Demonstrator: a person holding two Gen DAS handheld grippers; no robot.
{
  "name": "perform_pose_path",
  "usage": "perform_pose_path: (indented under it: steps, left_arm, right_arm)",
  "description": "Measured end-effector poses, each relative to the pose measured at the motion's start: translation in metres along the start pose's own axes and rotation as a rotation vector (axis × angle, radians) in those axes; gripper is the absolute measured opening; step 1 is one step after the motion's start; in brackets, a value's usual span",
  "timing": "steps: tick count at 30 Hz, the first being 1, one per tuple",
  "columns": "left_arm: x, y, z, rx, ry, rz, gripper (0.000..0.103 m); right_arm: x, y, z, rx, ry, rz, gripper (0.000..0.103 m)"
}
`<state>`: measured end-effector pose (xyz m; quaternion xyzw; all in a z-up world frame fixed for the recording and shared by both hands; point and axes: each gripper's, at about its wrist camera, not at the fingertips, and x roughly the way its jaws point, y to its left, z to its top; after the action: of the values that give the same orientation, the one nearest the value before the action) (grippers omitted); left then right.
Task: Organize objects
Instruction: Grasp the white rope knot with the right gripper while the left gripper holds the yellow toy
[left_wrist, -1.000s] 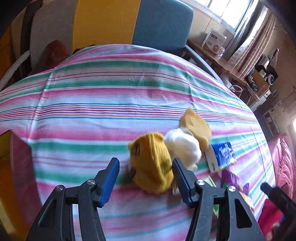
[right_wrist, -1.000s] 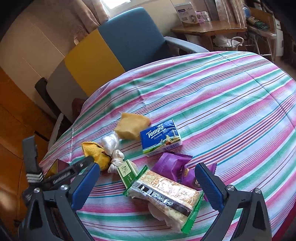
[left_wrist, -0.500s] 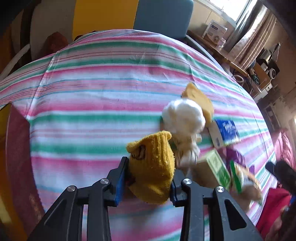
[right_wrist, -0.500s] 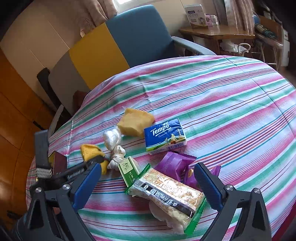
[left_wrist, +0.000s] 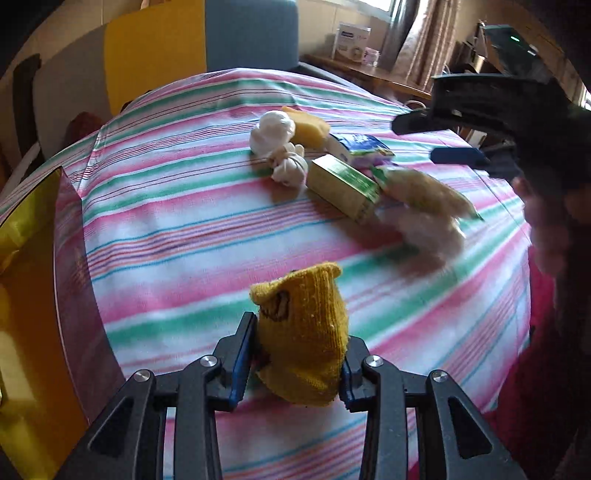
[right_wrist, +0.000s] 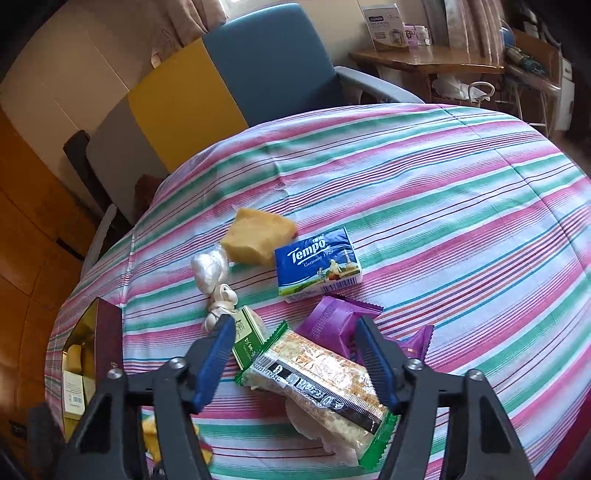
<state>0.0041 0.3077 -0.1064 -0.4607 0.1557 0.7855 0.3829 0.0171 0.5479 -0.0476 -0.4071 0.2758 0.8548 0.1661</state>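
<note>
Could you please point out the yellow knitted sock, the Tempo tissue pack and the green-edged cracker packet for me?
yellow knitted sock (left_wrist: 306, 332): left wrist view, middle of its knit body.
Tempo tissue pack (right_wrist: 317, 260): right wrist view, its blue printed top face.
cracker packet (right_wrist: 317, 373): right wrist view, the clear window over the crackers.

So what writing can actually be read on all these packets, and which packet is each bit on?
"Tempo" and "Germany 1929": blue tissue pack.
Cracker packet: barcode digits along its black band, too small to read reliably.
Green box: print too small and part hidden.
White box on the far desk: blurred, unreadable.
</note>
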Motion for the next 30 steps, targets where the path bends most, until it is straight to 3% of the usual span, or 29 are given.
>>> perform_pose_path:
  steps: [5,11,19,23,29,30]
  left_arm:
    - [-0.008,0.004,-0.014,0.013,-0.019,-0.016,0.038]
    - [-0.005,0.009,-0.018,0.007,-0.032,-0.035,0.038]
    - [-0.001,0.013,-0.019,-0.015,-0.033,-0.063,0.039]
    - [0.001,0.014,-0.019,-0.023,-0.032,-0.072,0.040]
    - [0.003,0.017,-0.019,-0.040,-0.038,-0.087,0.042]
    - [0.003,0.017,-0.020,-0.040,-0.040,-0.091,0.042]
  right_arm:
    - [0.003,0.016,-0.005,-0.075,0.019,0.006,0.061]
    - [0.012,0.058,-0.021,-0.266,0.058,0.002,0.061]
    - [0.029,0.086,-0.013,-0.337,0.116,0.000,0.061]
    - [0.057,0.110,0.002,-0.395,0.160,-0.038,0.061]
    - [0.126,0.122,0.010,-0.422,0.296,-0.157,0.060]
    - [0.134,0.123,0.006,-0.432,0.313,-0.165,0.046]
